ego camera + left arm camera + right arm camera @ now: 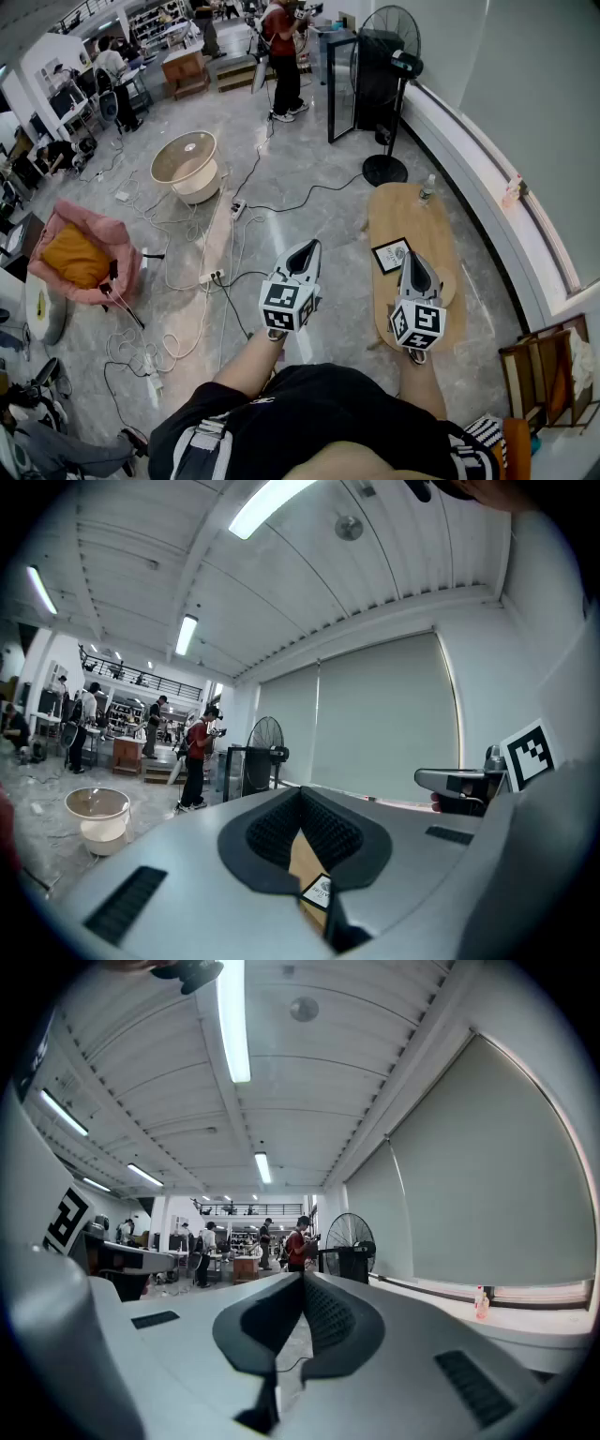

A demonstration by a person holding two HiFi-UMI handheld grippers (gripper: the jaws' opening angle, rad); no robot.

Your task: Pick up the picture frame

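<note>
Lying on the table (pixel 413 212) is a picture frame (pixel 391 254).

Long ceiling lights (pixel 233 1026) are shining bright white, and the floor (pixel 300 150) is gleaming a little. The pictures are bending at the edges, and both gripper views are going dark in the corners.

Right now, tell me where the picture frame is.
Head view, right side: the picture frame lies on the wooden table, beside the tip of the right gripper.
</note>
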